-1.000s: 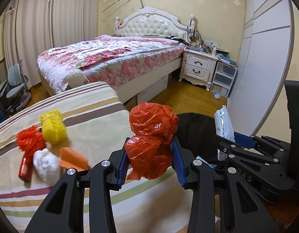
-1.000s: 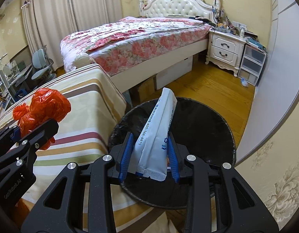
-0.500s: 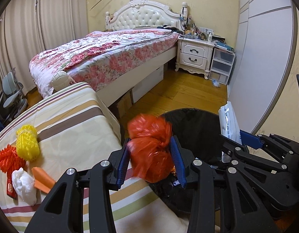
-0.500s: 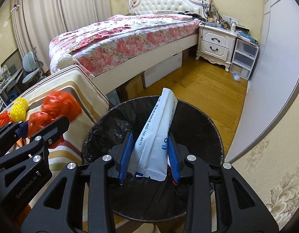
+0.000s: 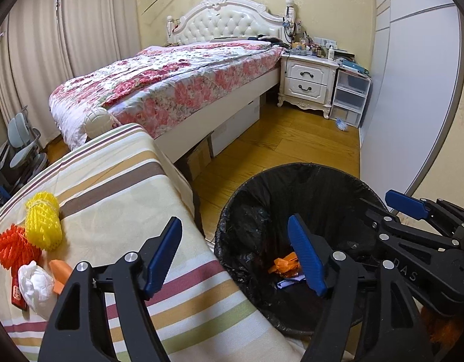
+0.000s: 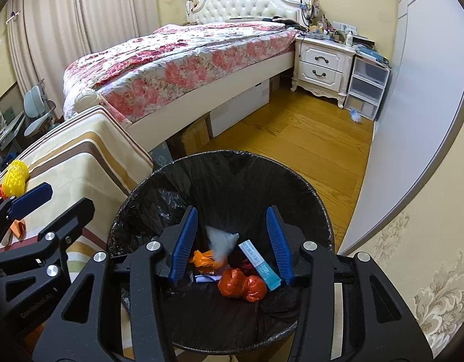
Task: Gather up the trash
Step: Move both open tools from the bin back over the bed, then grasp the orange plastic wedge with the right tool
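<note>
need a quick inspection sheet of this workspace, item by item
surface: striped cloth over a table beside the bin, partly bare
job's things: black-lined bin on the floor holds a red bag, a white and blue packet and orange scraps; a white blur is there too
clutter: yellow net, orange net, white wad, orange piece, red item on the cloth
grippers: left gripper and right gripper opening, nothing between the pads
cables: nothing seen
surroundings: bed, nightstand, plastic drawers, curtains, wood floor
</note>
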A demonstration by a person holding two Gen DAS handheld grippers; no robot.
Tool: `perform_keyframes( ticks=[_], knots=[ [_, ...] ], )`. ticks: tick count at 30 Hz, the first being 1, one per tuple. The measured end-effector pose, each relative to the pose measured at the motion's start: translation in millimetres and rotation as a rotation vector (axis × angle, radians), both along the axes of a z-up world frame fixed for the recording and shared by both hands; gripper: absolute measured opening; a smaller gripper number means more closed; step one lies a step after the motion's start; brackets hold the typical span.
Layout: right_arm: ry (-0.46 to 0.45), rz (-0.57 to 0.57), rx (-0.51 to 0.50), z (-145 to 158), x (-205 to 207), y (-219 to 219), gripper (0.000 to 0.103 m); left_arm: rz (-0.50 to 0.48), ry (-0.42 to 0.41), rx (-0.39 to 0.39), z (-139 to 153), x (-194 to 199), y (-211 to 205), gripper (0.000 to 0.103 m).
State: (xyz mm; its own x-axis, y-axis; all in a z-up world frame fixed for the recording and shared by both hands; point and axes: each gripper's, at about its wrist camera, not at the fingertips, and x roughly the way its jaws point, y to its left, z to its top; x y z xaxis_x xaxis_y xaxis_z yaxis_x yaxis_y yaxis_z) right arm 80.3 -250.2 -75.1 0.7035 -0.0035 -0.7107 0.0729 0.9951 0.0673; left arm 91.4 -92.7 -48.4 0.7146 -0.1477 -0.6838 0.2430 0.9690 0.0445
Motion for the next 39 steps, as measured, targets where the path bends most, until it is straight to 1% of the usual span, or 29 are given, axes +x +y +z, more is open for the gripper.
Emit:
perform_keyframes(
  ticks=[5, 10, 20, 24, 31, 36, 39],
  knots=[
    [-0.006, -0.002, 0.013, 2, -9, 6, 0.051, 0.044, -0.011, -0.005, 6, -12, 21, 0.073],
    [-0.009, 0.041, 0.025, 4, -21, 29, 0.051, 0.108, -0.022, -0.009, 11, -29, 51, 0.074],
    [-0.011, 0.216, 0.045, 13, -43, 100, 0.051, 0.256, -0.024, -0.01, 14, -72, 123, 0.074],
    [0.0, 0.294, 0.031, 12, -49, 132, 0.051, 0.325, -0.016, -0.004, 11, -86, 153, 0.074],
    [0.033, 0.421, -0.001, 7, -49, 187, 0.051, 0.458, 0.013, 0.007, 1, -97, 210, 0.074],
    [0.043, 0.479, -0.034, 7, -41, 221, 0.051, 0.51, 0.044, -0.007, -3, -90, 237, 0.074],
    [0.05, 0.498, -0.047, 6, -33, 237, 0.051, 0.522, 0.053, -0.022, -4, -86, 245, 0.074]
  ],
)
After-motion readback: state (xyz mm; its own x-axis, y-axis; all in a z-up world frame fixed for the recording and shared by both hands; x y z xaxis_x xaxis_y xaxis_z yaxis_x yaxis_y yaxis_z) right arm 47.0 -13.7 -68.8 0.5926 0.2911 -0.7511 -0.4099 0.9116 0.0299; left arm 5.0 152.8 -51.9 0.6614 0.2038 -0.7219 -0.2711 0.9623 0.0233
